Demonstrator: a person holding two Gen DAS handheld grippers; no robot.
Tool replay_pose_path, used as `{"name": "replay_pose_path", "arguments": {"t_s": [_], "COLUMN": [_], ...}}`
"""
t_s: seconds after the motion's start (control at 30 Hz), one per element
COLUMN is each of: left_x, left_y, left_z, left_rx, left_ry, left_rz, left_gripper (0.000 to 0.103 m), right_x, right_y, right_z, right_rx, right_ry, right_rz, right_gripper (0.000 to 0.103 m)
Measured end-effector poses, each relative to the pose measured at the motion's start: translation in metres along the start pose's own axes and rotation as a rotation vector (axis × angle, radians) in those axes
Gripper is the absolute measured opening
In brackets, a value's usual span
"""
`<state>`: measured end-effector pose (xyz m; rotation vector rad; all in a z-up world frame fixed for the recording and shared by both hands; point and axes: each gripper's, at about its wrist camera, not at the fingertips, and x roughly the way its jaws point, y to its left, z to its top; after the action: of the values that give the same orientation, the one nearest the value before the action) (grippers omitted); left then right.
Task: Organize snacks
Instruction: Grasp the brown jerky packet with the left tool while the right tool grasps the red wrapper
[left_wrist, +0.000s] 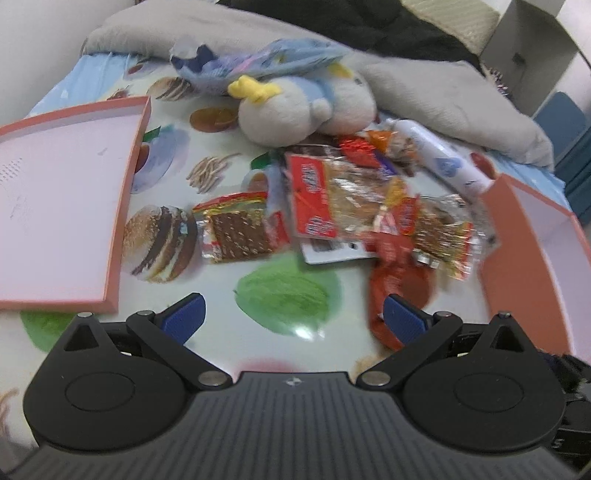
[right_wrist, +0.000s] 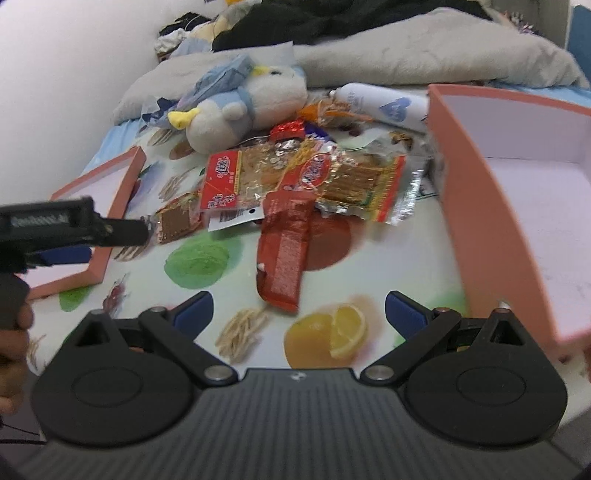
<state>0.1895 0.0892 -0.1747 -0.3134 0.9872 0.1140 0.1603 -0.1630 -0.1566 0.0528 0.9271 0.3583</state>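
A heap of snack packets lies mid-table: a brown cracker packet (left_wrist: 236, 229), a red-and-clear packet (left_wrist: 332, 199) and a long red wrapper (left_wrist: 395, 284), which the right wrist view shows as a long red packet (right_wrist: 284, 251) lying nearest. My left gripper (left_wrist: 293, 317) is open, low over the cloth in front of the heap, its right pad over the red wrapper's end. My right gripper (right_wrist: 299, 314) is open too, short of the red packet, holding nothing. In the right wrist view the left gripper's fingers (right_wrist: 122, 230) reach in by the cracker packet (right_wrist: 177, 221).
A shallow pink lid (left_wrist: 55, 206) lies at the left and a deeper pink box (right_wrist: 480, 206) stands at the right. Behind the heap are a plush toy (left_wrist: 295, 107), a white bottle (left_wrist: 443, 158) and a grey blanket (right_wrist: 424, 55). A hand (right_wrist: 14, 332) shows at the left edge.
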Motion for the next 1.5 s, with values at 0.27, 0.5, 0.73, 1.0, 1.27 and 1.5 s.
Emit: {"name": "replay_pose_path", "arguments": {"t_s": [0.27,0.5,0.73,1.0,1.27,1.5], "left_x": [0.065,0.106,0.131,0.141,0.131,0.114], "left_y": [0.030,0.037,0.034,0.025,0.029,0.025], "left_z": [0.024,0.038,0.042,0.043,0.042,0.024], "left_rx": [-0.003,0.049,0.107,0.180,0.172,0.144], "left_ry": [0.030,0.059,0.068,0.036,0.045,0.076], "left_rz": [0.037,0.068,0.081,0.128,0.101,0.051], "left_gripper": [0.103,0.103,0.103,0.100,0.083,0.079], "right_x": [0.061,0.104,0.131,0.133,0.123,0.101], "right_y": [0.008,0.013,0.019,0.029,0.027,0.024], "right_z": [0.027,0.035,0.032,0.032,0.031,0.018], "right_rx": [-0.068,-0.099,-0.137,-0.231,-0.223,-0.201], "right_ry": [0.033,0.077,0.103,0.061,0.085,0.089], "right_rz": [0.011,0.014,0.000,-0.034,-0.004,-0.008], "right_gripper": [0.100,0.100,0.083,0.056,0.052,0.052]}}
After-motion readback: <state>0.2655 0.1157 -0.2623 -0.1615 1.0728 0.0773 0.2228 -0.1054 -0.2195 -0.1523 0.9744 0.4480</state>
